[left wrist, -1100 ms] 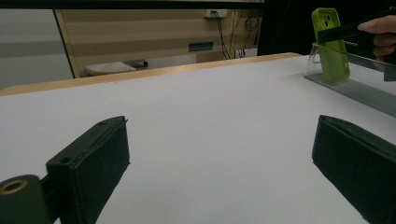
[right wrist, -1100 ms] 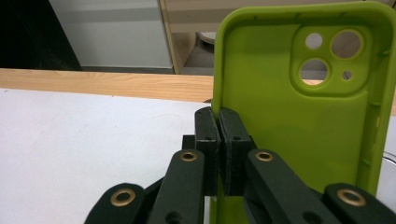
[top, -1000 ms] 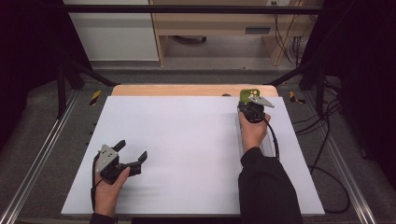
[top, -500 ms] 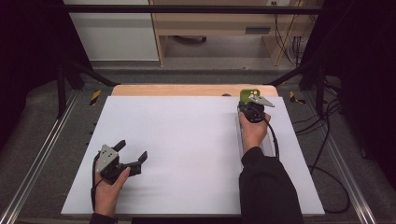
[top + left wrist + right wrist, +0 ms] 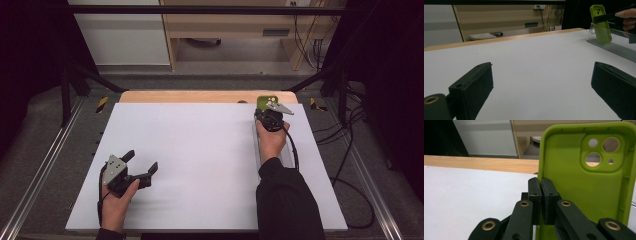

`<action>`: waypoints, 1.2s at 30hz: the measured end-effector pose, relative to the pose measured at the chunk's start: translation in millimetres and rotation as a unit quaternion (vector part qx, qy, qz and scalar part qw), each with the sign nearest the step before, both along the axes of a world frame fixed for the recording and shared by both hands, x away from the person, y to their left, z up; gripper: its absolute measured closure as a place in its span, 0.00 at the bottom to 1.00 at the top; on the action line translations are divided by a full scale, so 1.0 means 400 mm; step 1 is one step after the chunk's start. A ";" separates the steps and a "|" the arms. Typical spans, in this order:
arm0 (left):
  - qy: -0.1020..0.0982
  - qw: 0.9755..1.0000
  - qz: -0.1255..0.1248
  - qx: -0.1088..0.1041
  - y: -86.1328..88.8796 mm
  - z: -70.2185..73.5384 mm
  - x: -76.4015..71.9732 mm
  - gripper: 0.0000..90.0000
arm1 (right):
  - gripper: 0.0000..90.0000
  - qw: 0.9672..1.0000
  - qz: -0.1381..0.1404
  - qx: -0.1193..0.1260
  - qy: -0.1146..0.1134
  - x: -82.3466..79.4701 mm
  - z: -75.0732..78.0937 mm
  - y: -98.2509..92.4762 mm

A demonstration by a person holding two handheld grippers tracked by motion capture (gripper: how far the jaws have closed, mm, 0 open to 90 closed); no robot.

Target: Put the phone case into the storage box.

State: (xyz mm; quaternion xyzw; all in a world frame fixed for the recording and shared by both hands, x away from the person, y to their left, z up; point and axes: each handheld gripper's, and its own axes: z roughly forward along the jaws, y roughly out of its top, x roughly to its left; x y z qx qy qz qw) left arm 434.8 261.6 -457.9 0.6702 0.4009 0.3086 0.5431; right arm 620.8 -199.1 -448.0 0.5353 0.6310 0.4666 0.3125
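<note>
The green phone case (image 5: 584,182) stood upright, its side wall pinched between your right gripper (image 5: 541,195) jaws; your left gripper (image 5: 141,167) jaws gaped wide, empty, over the bench (image 5: 200,150).

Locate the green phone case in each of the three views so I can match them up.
High view: green phone case at the table's far right, just beyond the right gripper.
Left gripper view: top right, standing on a clear stand.
Right gripper view: large at right, its left edge pinched in the jaws.
Shared landmark: the wooden strip along the table's far edge.
</note>
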 end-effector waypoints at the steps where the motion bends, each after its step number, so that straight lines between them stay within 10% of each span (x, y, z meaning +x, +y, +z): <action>1: 0.000 1.000 0.000 0.000 0.000 0.000 0.000 0.04 | 0.97 1.000 0.000 0.000 0.000 0.000 0.000 0.000; 36: 0.001 1.000 0.000 0.000 0.001 0.000 0.000 0.04 | 0.92 1.000 0.003 -0.002 0.002 -0.001 0.000 -0.002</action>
